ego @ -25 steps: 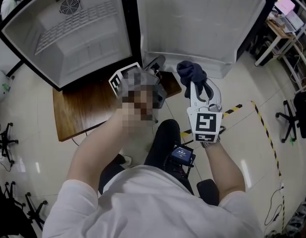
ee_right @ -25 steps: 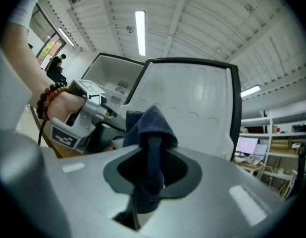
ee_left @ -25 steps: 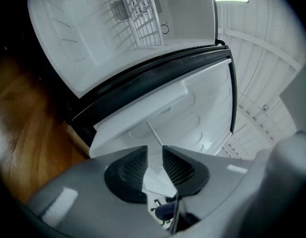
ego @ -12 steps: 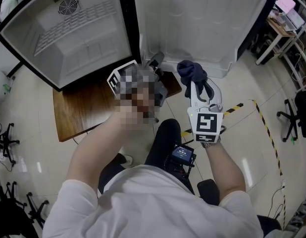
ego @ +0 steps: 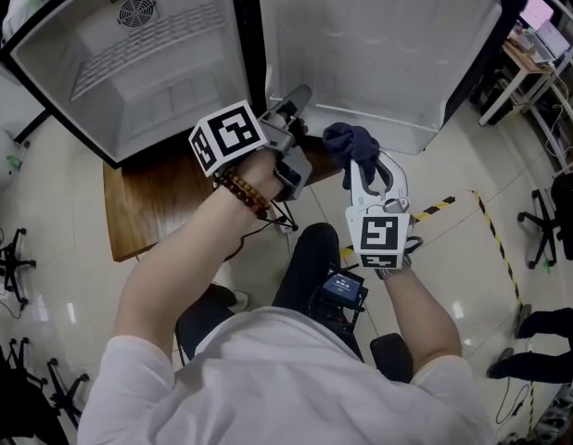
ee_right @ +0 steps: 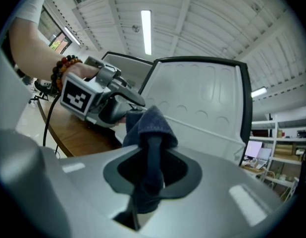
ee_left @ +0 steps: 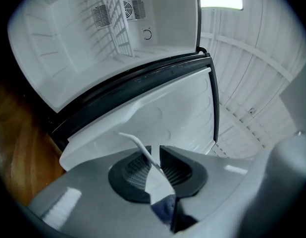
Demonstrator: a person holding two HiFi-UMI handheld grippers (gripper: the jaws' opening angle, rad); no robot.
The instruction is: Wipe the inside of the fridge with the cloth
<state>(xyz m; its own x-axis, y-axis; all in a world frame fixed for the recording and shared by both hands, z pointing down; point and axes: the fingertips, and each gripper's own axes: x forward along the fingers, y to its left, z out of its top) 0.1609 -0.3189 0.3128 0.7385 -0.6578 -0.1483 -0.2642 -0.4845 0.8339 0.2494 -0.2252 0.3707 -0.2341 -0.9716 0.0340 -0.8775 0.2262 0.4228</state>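
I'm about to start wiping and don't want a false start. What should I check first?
1. Cloth gripped by right gripper: ok, jaws shut on it.
2. Fridge door open: ok.
3. Fridge interior free to wipe: ok, only a wire shelf shows.
4. Left gripper clear of the cloth's path: cannot tell. It hangs at the fridge's front edge. Its jaws have just been closing, with nothing clearly between them.
5. Cloth touching fridge: not ok, short of it.
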